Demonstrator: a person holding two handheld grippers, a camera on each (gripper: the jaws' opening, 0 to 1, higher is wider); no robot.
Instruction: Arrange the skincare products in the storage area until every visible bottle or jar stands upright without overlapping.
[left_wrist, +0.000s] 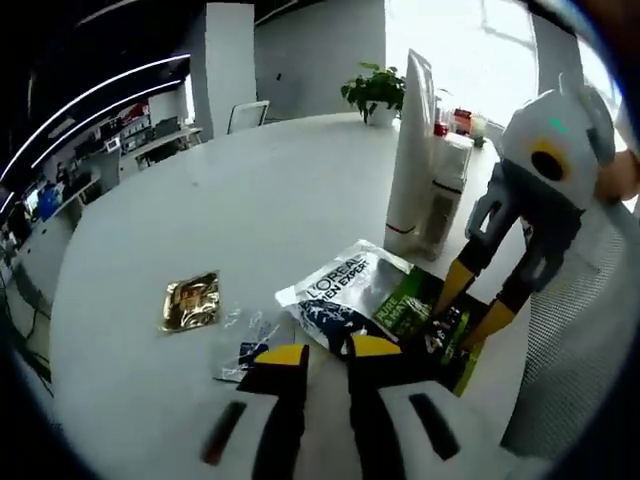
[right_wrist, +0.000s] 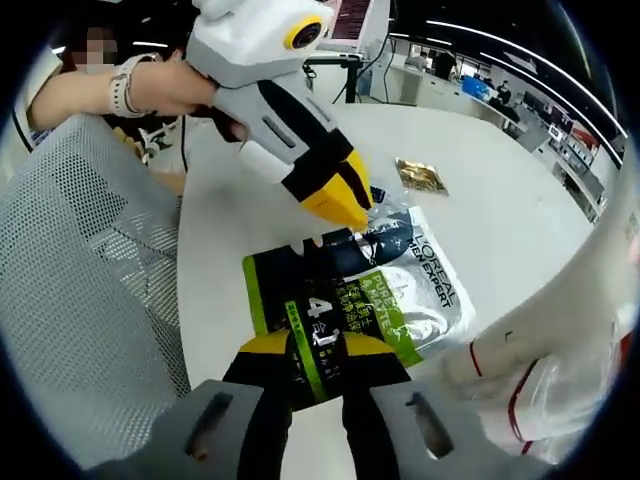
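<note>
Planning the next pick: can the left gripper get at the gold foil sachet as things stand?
Probably yes. The gold foil sachet lies flat and alone on the white table, apart from the L'Oreal packet. The left gripper holds nothing, and only bare table lies between them.

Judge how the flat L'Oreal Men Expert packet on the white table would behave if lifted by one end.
The packet lies thin and flat with a crinkled, glossy film, so it would probably sag and bend rather than stay stiff. It looks light for its area. The shiny surface may slip between the right gripper jaws at its green-and-black end.

Blk/green sachet (right_wrist: 330, 310), prob. gold packet (left_wrist: 191, 301)
</note>
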